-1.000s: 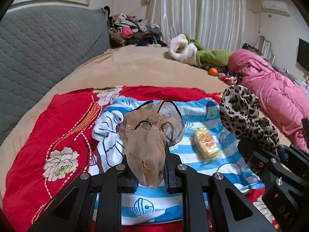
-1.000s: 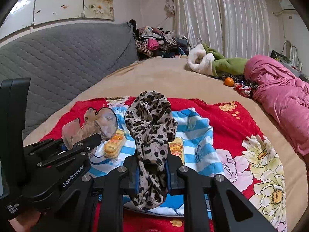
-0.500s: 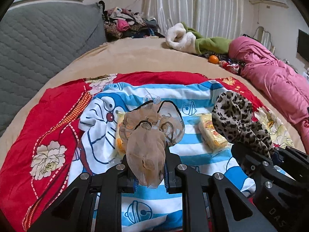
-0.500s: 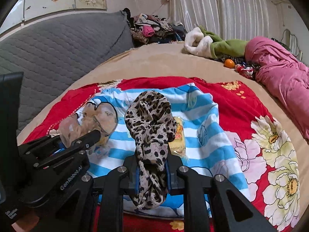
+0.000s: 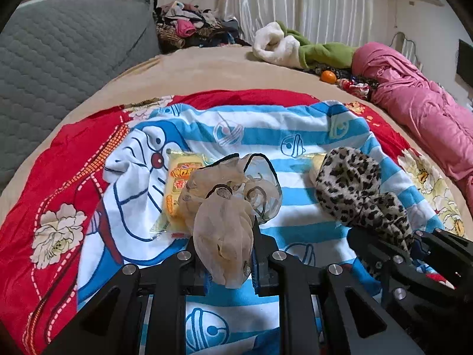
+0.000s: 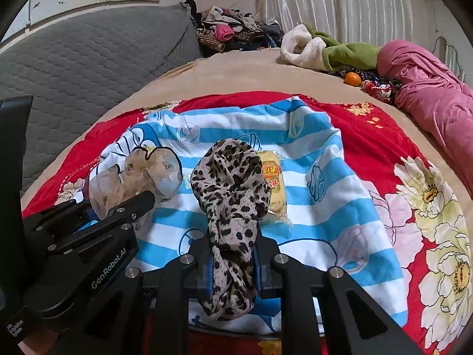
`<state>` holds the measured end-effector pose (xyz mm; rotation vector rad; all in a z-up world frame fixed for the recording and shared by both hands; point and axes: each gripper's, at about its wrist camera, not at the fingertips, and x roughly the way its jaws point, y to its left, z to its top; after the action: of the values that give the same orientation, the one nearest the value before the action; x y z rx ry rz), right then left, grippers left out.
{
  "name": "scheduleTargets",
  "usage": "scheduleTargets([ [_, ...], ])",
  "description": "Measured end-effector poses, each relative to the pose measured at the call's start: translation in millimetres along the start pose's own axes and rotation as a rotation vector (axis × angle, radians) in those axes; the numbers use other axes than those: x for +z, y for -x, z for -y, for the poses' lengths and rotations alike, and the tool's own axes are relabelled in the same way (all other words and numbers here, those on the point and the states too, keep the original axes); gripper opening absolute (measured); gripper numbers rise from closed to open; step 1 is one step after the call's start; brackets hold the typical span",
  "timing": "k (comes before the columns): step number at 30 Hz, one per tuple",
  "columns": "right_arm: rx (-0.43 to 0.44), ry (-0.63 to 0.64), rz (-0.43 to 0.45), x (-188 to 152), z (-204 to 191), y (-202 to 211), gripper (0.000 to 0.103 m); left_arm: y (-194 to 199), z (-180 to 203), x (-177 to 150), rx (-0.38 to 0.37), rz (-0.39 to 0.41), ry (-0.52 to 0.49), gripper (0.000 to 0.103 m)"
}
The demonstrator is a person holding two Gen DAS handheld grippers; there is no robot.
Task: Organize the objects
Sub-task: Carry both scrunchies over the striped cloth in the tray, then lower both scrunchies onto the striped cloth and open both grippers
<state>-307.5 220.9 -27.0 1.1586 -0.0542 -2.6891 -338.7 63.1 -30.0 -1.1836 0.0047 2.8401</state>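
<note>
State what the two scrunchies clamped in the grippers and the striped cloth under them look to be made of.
Beige scrunchie: sheer organza-like mesh, slightly glossy; the stripes show through its ruffles.
Leopard scrunchie: opaque, matte printed fabric, probably thin woven or chiffon; soft gathered folds.
Striped cloth: matte printed cotton-like fabric with cartoon figures; it lies in soft wrinkles. Fibres cannot be confirmed.

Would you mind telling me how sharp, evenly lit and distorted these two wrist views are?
Left wrist view: sharp, soft even light, no glare; the bed edge bows with fisheye curvature, corners black. Right wrist view: the same, leopard-print cloth crisp, curtain bright.
</note>
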Motion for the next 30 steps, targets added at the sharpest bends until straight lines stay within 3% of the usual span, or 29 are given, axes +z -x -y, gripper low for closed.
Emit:
scheduleTargets([
  [23, 0.0, 0.03, -0.09, -8, -5, -17, 0.021, -14, 4, -9, 0.012, -0.061, -0.035, 0.029],
  [26, -0.001, 0.03, -0.095, -9, -5, -17, 0.021, -14, 4, -10, 0.011, -0.066, -0.035, 0.033],
  [30, -0.003, 0.034, -0.1, -10, -5, -16, 0.021, -14, 3, -10, 0.016, -0.083, -0.039, 0.05],
])
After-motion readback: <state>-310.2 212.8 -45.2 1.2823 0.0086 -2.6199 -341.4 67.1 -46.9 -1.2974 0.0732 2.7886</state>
